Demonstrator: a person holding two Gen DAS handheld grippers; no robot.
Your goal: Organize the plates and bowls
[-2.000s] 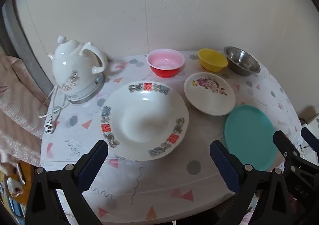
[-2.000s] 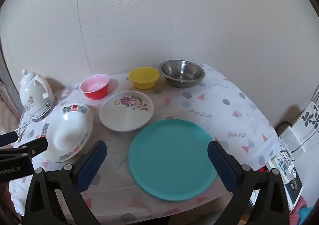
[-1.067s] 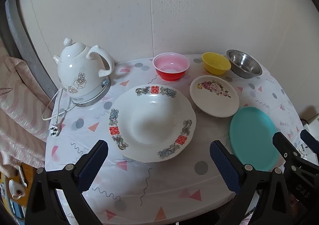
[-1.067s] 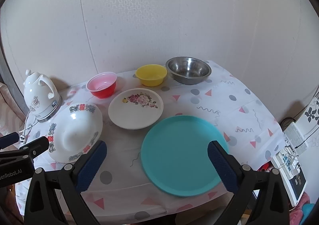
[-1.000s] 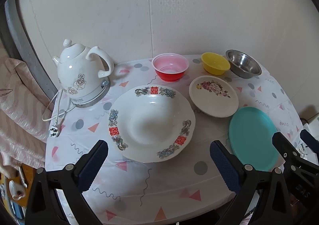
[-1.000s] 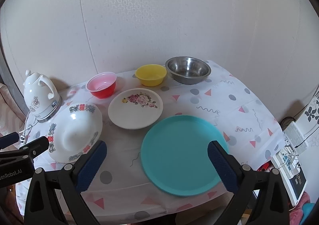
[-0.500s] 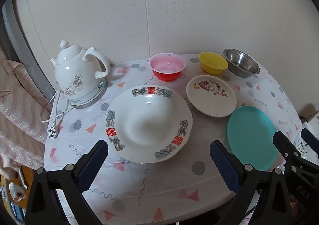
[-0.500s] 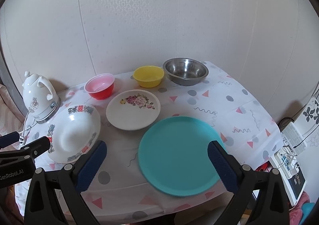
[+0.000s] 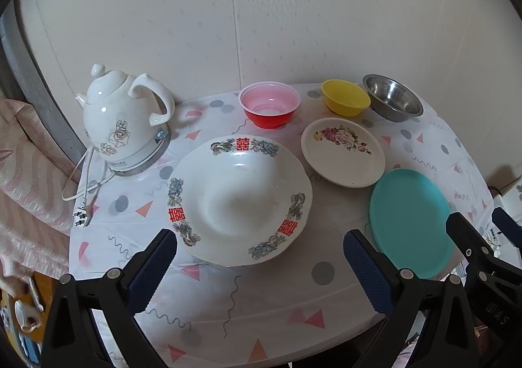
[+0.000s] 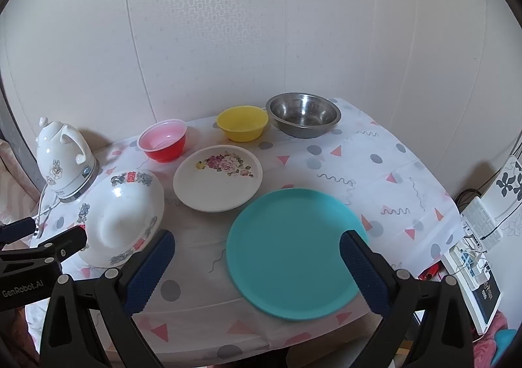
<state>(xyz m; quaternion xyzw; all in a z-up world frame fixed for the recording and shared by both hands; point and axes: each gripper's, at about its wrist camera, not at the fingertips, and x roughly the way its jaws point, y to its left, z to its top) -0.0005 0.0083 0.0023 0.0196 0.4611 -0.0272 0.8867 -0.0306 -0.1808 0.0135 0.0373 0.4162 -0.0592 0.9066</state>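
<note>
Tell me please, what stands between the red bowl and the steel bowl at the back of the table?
The yellow bowl stands between the red bowl and the steel bowl, touching neither; the right wrist view shows it.

Both wrist views look down from the table's (image 9: 228,312) near edge toward the wall — sharing every dish

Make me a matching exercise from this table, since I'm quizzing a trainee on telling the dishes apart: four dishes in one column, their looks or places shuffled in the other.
Column A
1. teal plate
2. steel bowl
3. flowered plate
4. big white bowl

Column B
a. back row, at the right end, beside the yellow bowl
b. red characters on its rim, nearest the kettle
c. plain, at the table's front edge
d. pink roses, in front of the red bowl and the yellow bowl

Pairs: 1-c, 2-a, 3-d, 4-b
</note>
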